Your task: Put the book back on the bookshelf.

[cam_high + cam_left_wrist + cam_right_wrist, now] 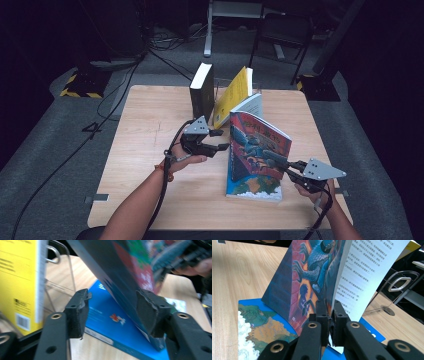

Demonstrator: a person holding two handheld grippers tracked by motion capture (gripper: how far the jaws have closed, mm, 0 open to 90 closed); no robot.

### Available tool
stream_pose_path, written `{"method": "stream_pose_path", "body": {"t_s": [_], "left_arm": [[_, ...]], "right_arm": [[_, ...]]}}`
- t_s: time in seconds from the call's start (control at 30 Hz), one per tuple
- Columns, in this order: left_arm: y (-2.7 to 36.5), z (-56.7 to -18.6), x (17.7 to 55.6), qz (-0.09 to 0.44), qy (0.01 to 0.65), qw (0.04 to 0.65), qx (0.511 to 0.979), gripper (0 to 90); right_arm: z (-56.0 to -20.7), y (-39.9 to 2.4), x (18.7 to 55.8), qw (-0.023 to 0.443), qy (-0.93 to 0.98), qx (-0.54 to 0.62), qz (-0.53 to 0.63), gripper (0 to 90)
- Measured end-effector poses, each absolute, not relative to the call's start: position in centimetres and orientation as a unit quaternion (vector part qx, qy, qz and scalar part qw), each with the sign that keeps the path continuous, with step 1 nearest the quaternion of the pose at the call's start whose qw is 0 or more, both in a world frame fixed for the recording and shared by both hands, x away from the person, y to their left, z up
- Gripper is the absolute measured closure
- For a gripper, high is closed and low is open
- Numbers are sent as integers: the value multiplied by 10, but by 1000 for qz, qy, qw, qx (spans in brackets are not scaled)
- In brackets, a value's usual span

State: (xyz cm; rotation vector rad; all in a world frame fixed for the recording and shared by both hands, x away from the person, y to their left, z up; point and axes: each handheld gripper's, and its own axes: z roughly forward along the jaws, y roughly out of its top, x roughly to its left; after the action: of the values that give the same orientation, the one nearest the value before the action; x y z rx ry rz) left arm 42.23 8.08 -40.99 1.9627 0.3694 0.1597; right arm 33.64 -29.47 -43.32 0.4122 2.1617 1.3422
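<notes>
My right gripper (289, 167) (331, 315) is shut on the lower edge of an illustrated book (257, 145) (307, 277), pinching its cover and a printed page (367, 270). That book stands tilted, and its bottom rests on a blue book (252, 189) (110, 322) (262, 325) lying flat. My left gripper (220, 140) (113, 312) hangs just left of the tilted book, jaws open and pointing at it. Its pads (77, 312) stand wide apart. Between them I see the flat blue book and the tilted book's dark back (117, 275).
Behind the left gripper, a black book (201, 92) stands upright, with a yellow book (234, 92) (20, 277) and a white-edged book (250, 104) leaning beside it. A clear bookend (398, 283) (60, 267) stands on the wooden table (145, 130). Cables trail from both grippers.
</notes>
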Motion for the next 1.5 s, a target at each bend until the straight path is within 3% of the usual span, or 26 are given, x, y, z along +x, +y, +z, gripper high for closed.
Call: {"method": "stream_pose_path", "body": {"t_s": [0.17,0.47,0.93,1.1,1.17,1.3,1.5], "left_arm": [[70,-419,410,54,152,525,835,279],[33,-425,401,69,186,538,819,247],[31,-391,444,83,276,579,762,345],[31,-385,454,78,276,582,761,387],[32,-384,454,77,275,585,759,431],[33,-378,450,87,260,592,758,604],[32,-368,439,107,233,598,760,654]], "right_arm": [[-433,-293,337,279,804,154,502,863],[-433,-292,338,279,803,154,503,862],[-430,-287,341,276,803,148,508,851],[-430,-286,342,276,803,146,508,846],[-430,-287,343,274,803,147,509,843],[-431,-288,344,272,802,156,509,820],[-431,-290,345,271,800,162,510,798]]}}
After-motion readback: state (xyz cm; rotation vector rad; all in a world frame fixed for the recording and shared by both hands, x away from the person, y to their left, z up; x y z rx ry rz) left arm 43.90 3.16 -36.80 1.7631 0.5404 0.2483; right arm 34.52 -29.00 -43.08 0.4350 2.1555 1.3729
